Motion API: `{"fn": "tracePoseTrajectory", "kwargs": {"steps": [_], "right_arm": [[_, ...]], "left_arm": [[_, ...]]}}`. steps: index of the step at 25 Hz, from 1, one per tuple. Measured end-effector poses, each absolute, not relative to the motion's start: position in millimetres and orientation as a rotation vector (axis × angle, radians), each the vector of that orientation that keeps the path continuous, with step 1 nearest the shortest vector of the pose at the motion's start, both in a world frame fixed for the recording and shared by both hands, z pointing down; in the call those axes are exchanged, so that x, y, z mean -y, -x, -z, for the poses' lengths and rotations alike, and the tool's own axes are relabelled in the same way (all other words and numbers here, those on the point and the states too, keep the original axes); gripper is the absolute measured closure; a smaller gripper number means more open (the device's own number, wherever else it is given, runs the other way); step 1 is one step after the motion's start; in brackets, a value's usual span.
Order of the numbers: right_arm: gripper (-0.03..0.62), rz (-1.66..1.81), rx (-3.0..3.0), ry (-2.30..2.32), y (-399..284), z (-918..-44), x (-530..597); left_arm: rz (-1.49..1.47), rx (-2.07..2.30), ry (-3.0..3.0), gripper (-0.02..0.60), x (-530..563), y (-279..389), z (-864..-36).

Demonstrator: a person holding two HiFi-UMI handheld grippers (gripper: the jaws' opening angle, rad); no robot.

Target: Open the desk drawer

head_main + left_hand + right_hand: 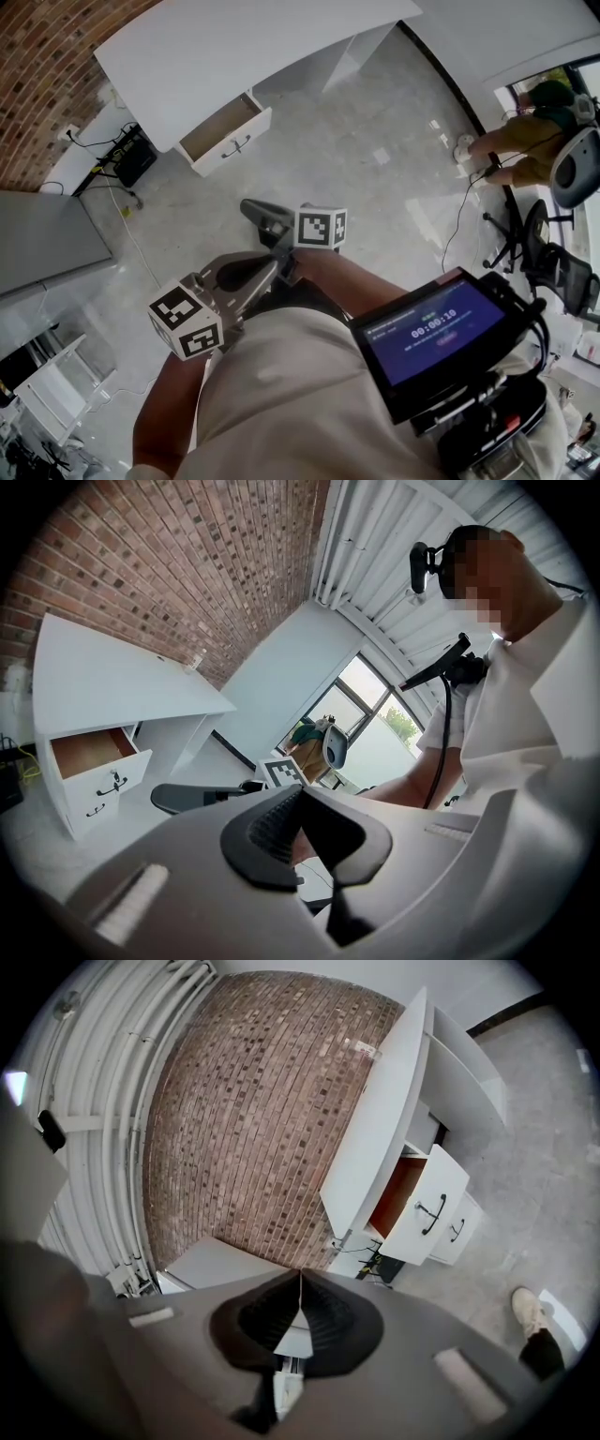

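Note:
The white desk (234, 56) stands against the brick wall, and its top drawer (225, 136) is pulled out, showing a brown inside. The right gripper view shows that drawer (427, 1199) with its black handle (431, 1213) above a closed lower drawer (457, 1232); in the left gripper view the open drawer (98, 761) sits far left. Both grippers hang close to the person's body, well away from the desk. My left gripper (272, 265) is shut with nothing in it. My right gripper (251, 206) is shut too, its tips touching and nothing held.
A grey cabinet (47, 234) stands at the left. Cables and a black box (131, 155) lie beside the desk. A seated person (525, 141) and office chairs (553, 253) are at the right. A screen device (431, 328) hangs on the wearer's chest.

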State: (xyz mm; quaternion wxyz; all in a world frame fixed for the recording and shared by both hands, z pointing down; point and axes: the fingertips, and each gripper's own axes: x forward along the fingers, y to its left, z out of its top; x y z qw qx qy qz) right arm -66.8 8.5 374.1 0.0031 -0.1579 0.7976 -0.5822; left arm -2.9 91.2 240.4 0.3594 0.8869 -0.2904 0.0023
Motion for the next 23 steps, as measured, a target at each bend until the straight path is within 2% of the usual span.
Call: {"fn": "tracePoseTrajectory", "kwargs": {"steps": [23], "right_arm": [[0.588,1.807,-2.572,0.483,70.4,-381.6,-7.8]], "left_arm": [[-0.021,0.733,-2.259,0.575,-94.7,6.8,-248.4]]}}
